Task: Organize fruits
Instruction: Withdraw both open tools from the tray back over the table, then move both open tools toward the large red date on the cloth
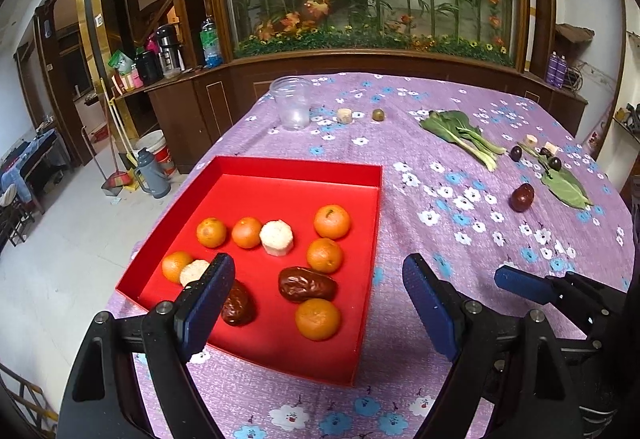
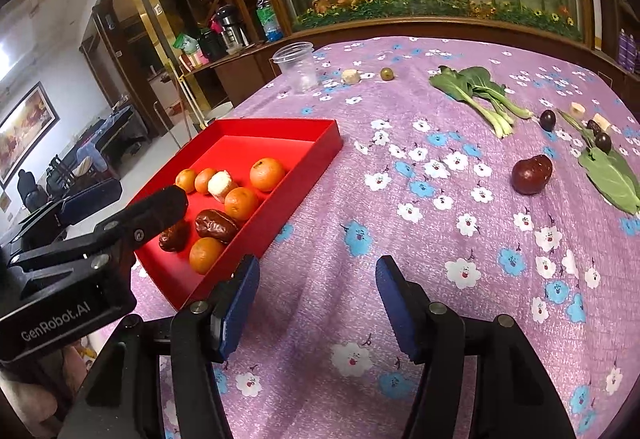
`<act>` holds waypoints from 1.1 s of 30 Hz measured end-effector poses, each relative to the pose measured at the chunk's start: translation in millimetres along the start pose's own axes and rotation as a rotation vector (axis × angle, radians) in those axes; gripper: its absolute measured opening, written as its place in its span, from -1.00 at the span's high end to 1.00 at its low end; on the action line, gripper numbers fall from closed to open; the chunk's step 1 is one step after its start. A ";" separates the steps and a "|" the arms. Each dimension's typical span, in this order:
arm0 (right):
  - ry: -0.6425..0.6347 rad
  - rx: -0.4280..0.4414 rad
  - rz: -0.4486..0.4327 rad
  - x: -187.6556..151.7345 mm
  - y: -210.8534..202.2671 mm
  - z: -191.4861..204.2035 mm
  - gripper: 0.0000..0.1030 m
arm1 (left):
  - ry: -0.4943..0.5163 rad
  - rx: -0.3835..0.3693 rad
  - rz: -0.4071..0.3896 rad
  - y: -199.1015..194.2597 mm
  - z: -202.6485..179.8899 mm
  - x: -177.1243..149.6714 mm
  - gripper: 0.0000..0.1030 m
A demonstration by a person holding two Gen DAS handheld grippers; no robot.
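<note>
Your left gripper (image 1: 318, 287) hangs wide and empty over the red tray (image 1: 280, 169) of oranges (image 1: 331, 221). Your right gripper (image 2: 316, 279) (also empty) gapes over the cloth (image 2: 320, 199); a red fruit (image 2: 532, 175) lies well apart.

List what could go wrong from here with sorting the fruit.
1. The red tray sits near the table's edge; a push could slide it off.
2. The round red fruit lies loose on the cloth and may roll when pinched.
3. The left gripper and right gripper, both open, work close together and might collide.
</note>
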State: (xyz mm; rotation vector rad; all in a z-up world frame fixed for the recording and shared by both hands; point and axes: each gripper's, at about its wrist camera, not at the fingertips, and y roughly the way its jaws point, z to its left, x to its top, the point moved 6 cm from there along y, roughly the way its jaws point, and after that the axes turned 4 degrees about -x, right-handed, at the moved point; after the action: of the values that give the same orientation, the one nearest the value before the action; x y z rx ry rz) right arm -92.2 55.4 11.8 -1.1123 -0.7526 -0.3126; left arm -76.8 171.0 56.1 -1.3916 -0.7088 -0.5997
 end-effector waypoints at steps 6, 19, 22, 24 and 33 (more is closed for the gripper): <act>0.011 -0.003 0.006 -2.3 1.8 -5.6 -0.27 | 0.004 -0.007 0.014 5.6 -4.3 -2.7 -0.65; 0.038 0.000 0.023 -4.2 9.8 -17.2 -0.27 | 0.019 -0.012 0.039 15.5 -11.2 -5.2 -0.65; 0.046 0.002 0.027 -4.7 10.9 -19.6 -0.27 | 0.022 -0.014 0.044 17.5 -12.8 -6.0 -0.65; 0.049 0.001 0.029 -4.8 11.6 -21.3 -0.28 | 0.023 -0.018 0.046 18.8 -14.0 -6.2 -0.65; 0.063 -0.012 0.037 -7.7 8.7 -34.2 -0.28 | 0.036 -0.027 0.057 23.7 -21.2 -5.9 -0.65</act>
State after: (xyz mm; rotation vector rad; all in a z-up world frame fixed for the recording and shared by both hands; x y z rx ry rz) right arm -79.5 27.6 -7.4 -1.1212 -0.6748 -0.3198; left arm -61.1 152.0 35.3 -1.4176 -0.6323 -0.5899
